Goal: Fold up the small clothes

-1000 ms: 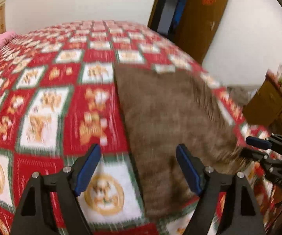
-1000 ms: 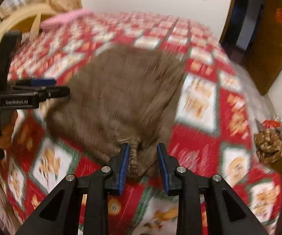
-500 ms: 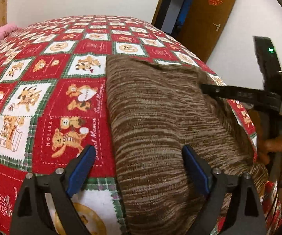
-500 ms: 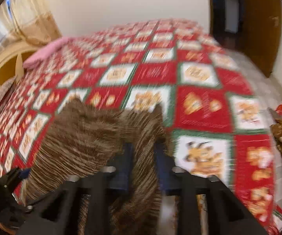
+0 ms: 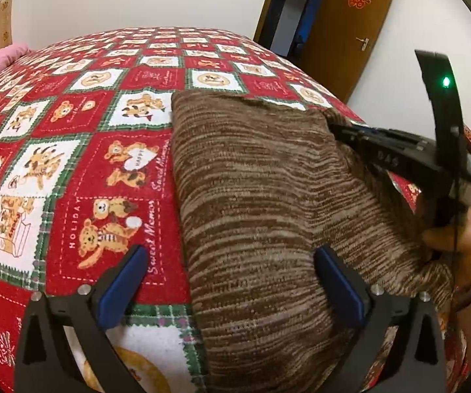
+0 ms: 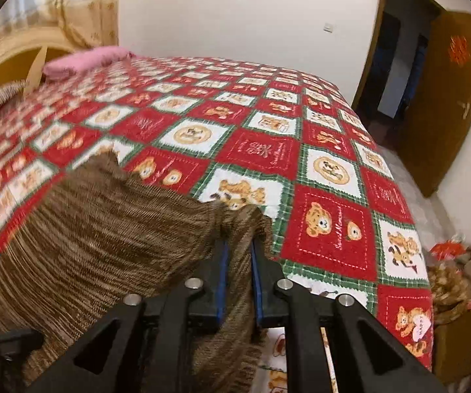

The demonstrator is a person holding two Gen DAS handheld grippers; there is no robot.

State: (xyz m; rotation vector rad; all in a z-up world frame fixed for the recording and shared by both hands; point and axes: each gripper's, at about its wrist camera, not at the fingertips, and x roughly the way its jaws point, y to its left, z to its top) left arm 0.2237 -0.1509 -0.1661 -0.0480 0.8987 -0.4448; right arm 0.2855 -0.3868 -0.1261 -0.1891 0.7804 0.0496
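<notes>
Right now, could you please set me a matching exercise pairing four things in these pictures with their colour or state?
Things:
1. left gripper
2. right gripper
3. pillow
4. door

Descriptions:
A. pink, at the far end of the bed
B. jaws wide, still opening, above the sweater
C. brown wood, standing open
D. jaws around a fold of sweater, opening

Pairs: 1-B, 2-D, 3-A, 4-C

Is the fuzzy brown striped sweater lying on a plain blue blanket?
No, the brown striped sweater lies on a red checked teddy-bear blanket.
</notes>
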